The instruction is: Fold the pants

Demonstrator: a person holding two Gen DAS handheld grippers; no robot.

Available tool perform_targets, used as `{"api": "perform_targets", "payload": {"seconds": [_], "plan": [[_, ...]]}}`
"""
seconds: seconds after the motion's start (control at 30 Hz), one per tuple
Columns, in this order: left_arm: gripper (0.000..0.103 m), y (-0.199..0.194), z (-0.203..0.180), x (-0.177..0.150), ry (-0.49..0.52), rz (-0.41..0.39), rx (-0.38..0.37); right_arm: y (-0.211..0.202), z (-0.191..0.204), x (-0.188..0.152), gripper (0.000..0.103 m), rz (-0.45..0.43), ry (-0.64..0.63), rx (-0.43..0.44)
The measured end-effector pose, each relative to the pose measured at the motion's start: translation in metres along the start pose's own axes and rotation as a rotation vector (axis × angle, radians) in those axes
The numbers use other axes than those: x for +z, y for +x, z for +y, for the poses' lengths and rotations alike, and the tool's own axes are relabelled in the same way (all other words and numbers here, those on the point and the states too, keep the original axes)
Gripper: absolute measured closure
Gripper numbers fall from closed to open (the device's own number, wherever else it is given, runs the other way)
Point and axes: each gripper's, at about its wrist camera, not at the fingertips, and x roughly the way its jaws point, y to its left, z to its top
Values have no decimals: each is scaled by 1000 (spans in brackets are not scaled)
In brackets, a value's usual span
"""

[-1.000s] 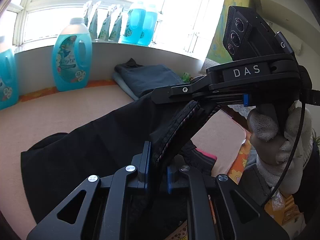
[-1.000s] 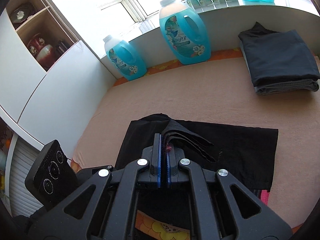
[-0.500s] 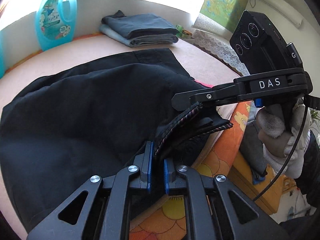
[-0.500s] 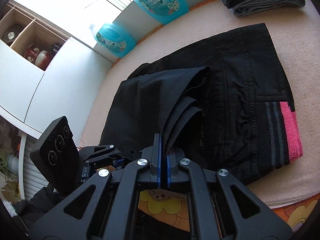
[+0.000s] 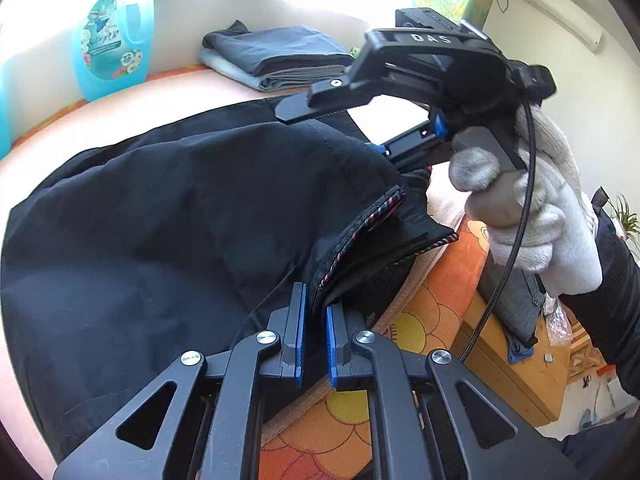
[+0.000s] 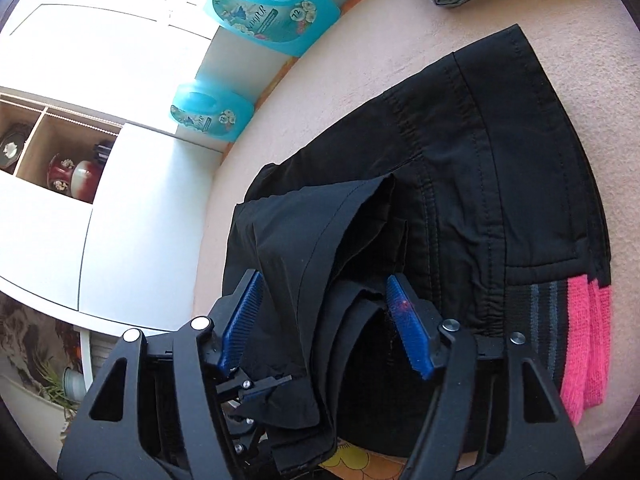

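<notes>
The pants [image 6: 480, 184] are black, with a waistband [image 6: 580, 336] striped grey and bright pink. Beyond the pants stand translucent turquoise detergent bottles [image 6: 268, 12] (flowered labels). Under the pants lies a pale peach cover [image 5: 168, 104], edged by orange flower-print cloth [image 5: 432, 304].

So the surface is a bed [image 6: 400, 64] with a plain peachy-pink cover, and there's an orange flower-print sheet [image 5: 436, 304] showing along the near edge. Black pants [image 5: 168, 216] are spread across the middle, pink-striped cuff near the edge. Further back sits a folded stack of dark clothes [image 5: 276, 54], and two blue detergent jugs [image 6: 268, 12] stand against the wall.
</notes>
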Motion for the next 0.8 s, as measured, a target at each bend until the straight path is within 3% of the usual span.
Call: {"api": "perform_targets", "payload": {"seconds": [0.13,0.17,0.3,0.43,0.6,0.73,0.77,0.8], "plan": [[96,-1,0,-1,-4,-6,-2,17,10,9,71,9,-15,-11],[96,-1,0,-1,-5,-8,-3,18,18,8,84,-2,-53,-26],[96,-1,1,0,-20,-16,-21,3,83,-9,95,-131,-385,-178],[96,5,-2,7,-31,-17,-50,-13,126,-23,97,-236,-655,-341],[96,13,-3,11,-38,-20,-64,-11,94,-2,98,-184,-579,-422],[96,13,-2,9,-42,-20,-73,-26,52,16,98,-179,-377,-311],[96,11,-1,8,-48,-21,-75,-32,41,20,92,-182,-311,-300],[96,10,1,8,-62,-24,-81,-38,33,21,78,-184,-261,-301]]}}
